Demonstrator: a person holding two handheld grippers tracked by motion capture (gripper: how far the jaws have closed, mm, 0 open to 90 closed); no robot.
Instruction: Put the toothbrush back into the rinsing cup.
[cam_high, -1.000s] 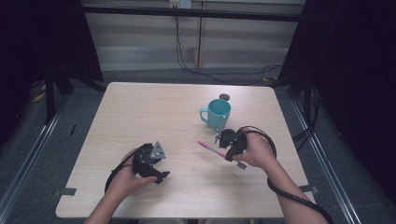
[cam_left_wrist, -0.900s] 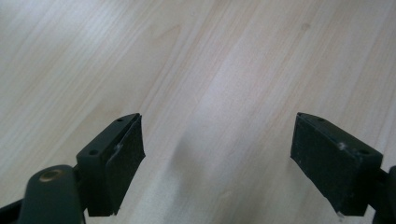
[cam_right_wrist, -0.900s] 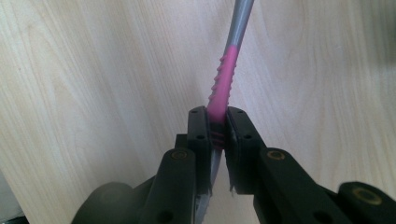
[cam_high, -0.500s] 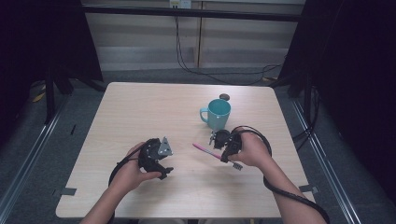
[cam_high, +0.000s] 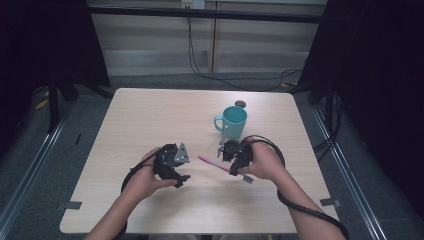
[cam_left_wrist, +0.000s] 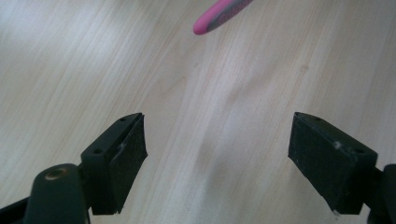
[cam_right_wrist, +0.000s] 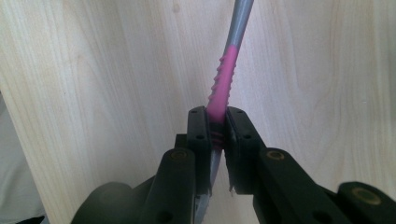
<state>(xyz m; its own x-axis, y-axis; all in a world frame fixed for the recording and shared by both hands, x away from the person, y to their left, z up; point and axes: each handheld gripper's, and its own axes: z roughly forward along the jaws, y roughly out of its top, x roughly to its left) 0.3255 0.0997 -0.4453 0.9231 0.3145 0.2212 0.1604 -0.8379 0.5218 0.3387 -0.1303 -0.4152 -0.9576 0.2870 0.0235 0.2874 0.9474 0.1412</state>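
While toothbrush (cam_high: 215, 164) lies clamped, mug (cam_high: 234, 121) stands near.

Pale wooden table (cam_high: 150, 115), teal mug (cam_high: 233, 121) and small dark disc (cam_high: 240, 104) upon it

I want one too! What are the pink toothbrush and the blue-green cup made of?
The pink and grey toothbrush looks like plastic, its ridged pink grip maybe rubbery. The teal cup with a handle looks smooth and evenly coloured; ceramic or plastic, hard to tell.
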